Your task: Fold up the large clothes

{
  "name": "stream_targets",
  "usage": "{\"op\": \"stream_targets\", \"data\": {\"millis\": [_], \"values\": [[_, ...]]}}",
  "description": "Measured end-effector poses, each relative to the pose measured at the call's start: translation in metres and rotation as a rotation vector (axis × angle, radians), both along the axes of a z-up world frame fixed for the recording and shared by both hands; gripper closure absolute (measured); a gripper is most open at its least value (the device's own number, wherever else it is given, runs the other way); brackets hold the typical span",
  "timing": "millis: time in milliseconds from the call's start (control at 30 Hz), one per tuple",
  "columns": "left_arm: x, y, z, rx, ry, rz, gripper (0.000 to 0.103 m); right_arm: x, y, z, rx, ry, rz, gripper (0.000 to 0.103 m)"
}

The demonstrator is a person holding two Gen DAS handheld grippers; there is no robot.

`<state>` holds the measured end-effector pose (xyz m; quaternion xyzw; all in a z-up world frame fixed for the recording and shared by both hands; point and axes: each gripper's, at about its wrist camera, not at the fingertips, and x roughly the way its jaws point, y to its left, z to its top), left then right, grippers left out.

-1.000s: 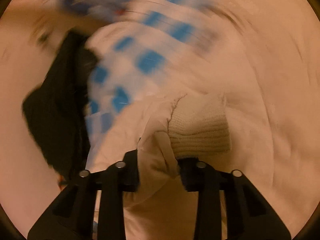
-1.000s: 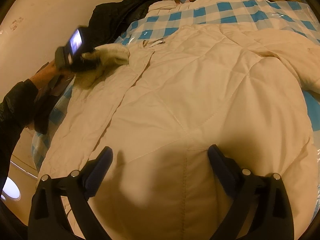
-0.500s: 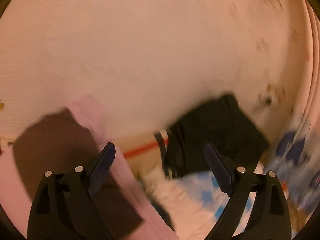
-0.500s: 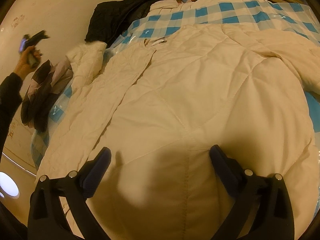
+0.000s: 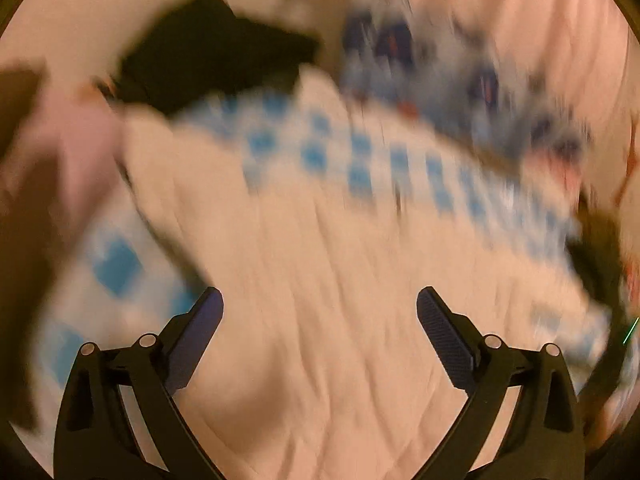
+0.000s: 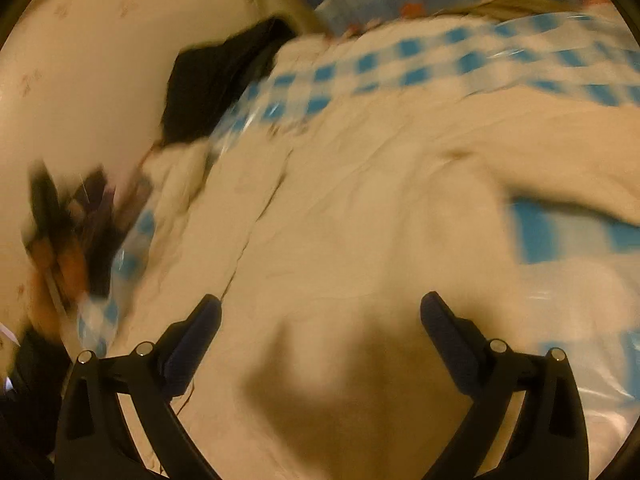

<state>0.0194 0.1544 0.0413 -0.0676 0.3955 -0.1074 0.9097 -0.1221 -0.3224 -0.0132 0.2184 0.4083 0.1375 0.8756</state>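
Released since a second ago: knit cuff, no longer pinched. Left gripper (image 5: 318, 312) fingers opening, nothing between them; right gripper (image 6: 320, 316) fingers apart, empty. Cream quilted coat (image 6: 360, 208) spread flat across checked bed (image 6: 440, 52), ready for folding. Black garment (image 6: 212, 84) at far-left corner.

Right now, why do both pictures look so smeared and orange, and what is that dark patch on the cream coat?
Left wrist view: heavy motion blur smears the checked cover; only the left gripper is sharp. Right wrist view: milder blur, and a shadow falls on the cream coat between the right gripper fingers. Both views: warm orange light, fisheye bending, dark round border.
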Motion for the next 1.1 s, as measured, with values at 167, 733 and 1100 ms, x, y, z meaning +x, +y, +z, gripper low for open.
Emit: {"op": "stream_targets", "data": {"millis": [167, 733, 1100], "values": [[-0.028, 0.030, -0.070, -0.063, 0.196, 0.057, 0.009, -0.013, -0.075, -0.023, 0.114, 0.153, -0.109, 0.007], [-0.149, 0.113, -0.094, -0.127, 0.570, -0.101, 0.009, -0.102, -0.026, -0.042, 0.198, 0.433, 0.215, 0.007], [-0.182, 0.095, -0.077, -0.168, 0.519, -0.070, 0.082, -0.125, -0.009, 0.005, 0.225, 0.204, 0.117, 0.089]]}}
